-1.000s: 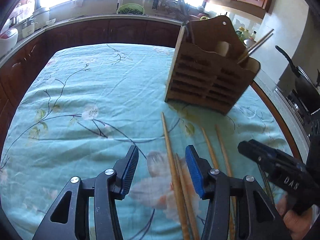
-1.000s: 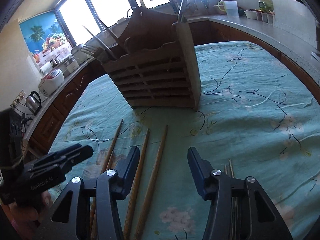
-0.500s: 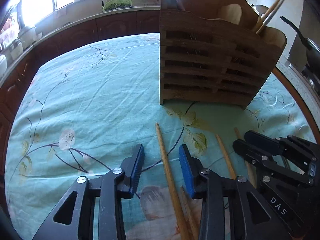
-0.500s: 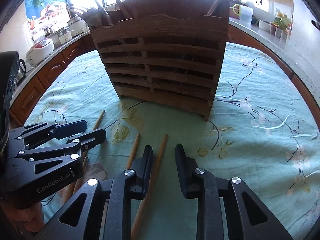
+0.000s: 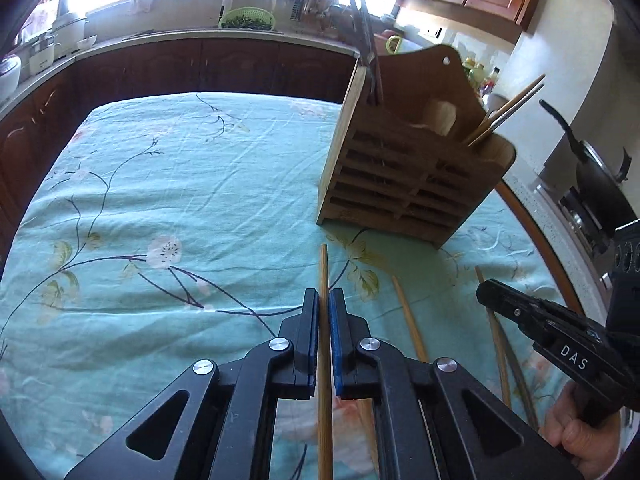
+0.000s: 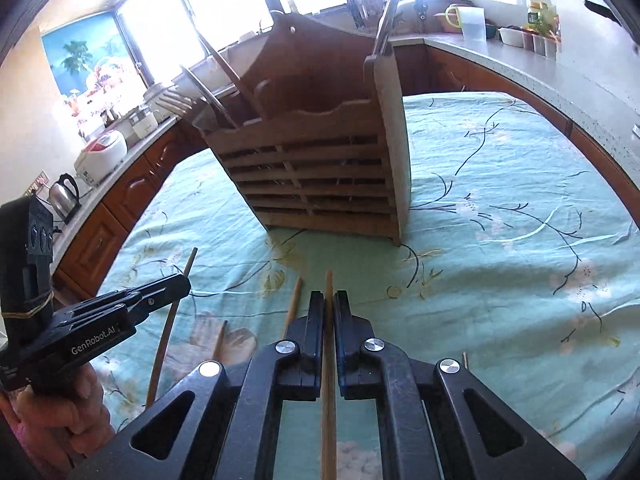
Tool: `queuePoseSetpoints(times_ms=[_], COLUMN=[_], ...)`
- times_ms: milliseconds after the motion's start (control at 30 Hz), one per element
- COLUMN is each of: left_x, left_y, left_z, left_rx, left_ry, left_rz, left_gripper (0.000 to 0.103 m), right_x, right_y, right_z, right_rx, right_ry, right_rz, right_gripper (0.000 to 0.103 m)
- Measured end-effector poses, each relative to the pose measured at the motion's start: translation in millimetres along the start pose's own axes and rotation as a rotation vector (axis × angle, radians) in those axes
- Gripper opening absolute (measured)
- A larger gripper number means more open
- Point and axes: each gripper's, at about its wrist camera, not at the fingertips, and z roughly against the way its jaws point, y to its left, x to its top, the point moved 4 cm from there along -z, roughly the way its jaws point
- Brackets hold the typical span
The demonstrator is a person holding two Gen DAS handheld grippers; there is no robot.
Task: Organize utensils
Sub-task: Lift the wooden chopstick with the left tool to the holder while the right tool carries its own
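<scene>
A wooden slatted utensil holder [image 5: 412, 184] stands on the green floral tablecloth [image 5: 168, 208], and shows in the right wrist view [image 6: 328, 176]. Chopsticks and utensils stick out of its top. My left gripper [image 5: 324, 300] is shut on a wooden chopstick [image 5: 323, 264] whose tip points at the holder. My right gripper [image 6: 329, 300] is shut on another wooden chopstick [image 6: 329, 280]. The right gripper appears at the right of the left wrist view [image 5: 484, 292]; the left gripper appears at the left of the right wrist view [image 6: 180, 284].
More loose chopsticks lie on the cloth [image 5: 408, 316], [image 5: 494, 328], [image 6: 294, 304], [image 6: 168, 320]. Kitchen counters with cabinets ring the table [image 5: 180, 60]. A kettle [image 6: 66, 192] and rice cookers stand on the left counter; a pan [image 5: 596, 168] sits at the right.
Both grippers closed from open onto a chopstick each. Both have pulled back from the holder since half a second ago.
</scene>
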Motion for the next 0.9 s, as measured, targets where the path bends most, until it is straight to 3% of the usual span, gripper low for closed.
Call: queuePoseSetpoints(times_ms=[500, 900], left_x=[-8.6, -7.2], left_y=[-15.9, -18.6], left_z=[144.5, 184.9], left_rx=[-0.095, -0.085], left_ry=[-0.198, -0.283], left_rz=[-0.025, -0.06], left_gripper=[0.004, 0.004], right_x=[36.5, 55.8], right_y=[13.7, 11.9], right_z=[99.5, 139.0], right_rx=[0.068, 0.071], right_ry=[-0.221, -0.333], right_rz=[-0.027, -0.03], right_gripper=[0.005, 0.005])
